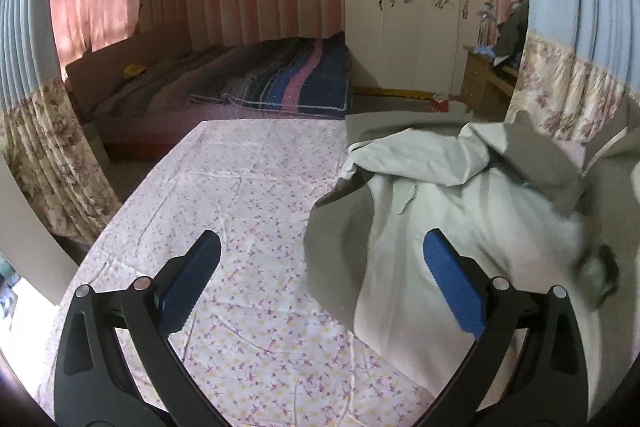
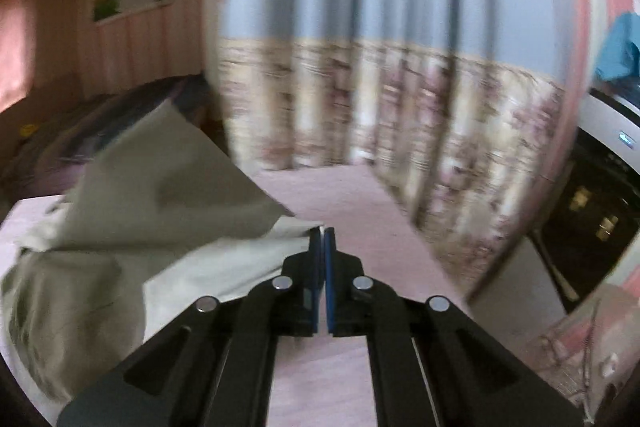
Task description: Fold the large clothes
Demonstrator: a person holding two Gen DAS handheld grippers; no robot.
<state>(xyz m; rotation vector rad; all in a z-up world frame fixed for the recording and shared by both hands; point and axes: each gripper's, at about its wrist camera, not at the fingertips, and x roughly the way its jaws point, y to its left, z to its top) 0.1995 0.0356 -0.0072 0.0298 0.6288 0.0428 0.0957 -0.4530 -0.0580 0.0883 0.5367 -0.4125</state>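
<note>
The coat [image 1: 440, 195] lies crumpled on the sheet [image 1: 240, 195] that covers the table, heaped toward the right side and reaching the far edge. Its olive-grey shell is thrown open so the pale lining faces up, with a fold of shell draped over the top of the heap. In the left wrist view its long axis runs roughly from the far edge toward the near right corner, though the bunching makes head and hem hard to tell apart. A small dark, blurred patch [image 1: 600, 275] shows at the garment's right side; what it is cannot be told.

The left gripper [image 1: 322, 273] is spread wide and holds nothing. Its left pad [image 1: 188, 291] hangs over bare sheet, and its right pad [image 1: 452, 287] is in front of the pale lining near the coat's left border — whether it touches the cloth cannot be told.

The right gripper [image 2: 323, 247] is pressed together, the blue pads nearly meeting with only a thin slit between them. The right wrist view is smeared with motion blur. In it an edge of the coat [image 2: 160, 227] comes to a point right at the fingertips, the shell rising in a tent-like peak to the left of the jaws — the cloth appears pinched there, but the slit itself is too narrow and blurred to show fabric inside.

Beyond the table hang curtains [image 2: 380, 67], grey-blue above and floral below, and a bed [image 1: 248, 79] stands by a wardrobe [image 1: 416, 7].
</note>
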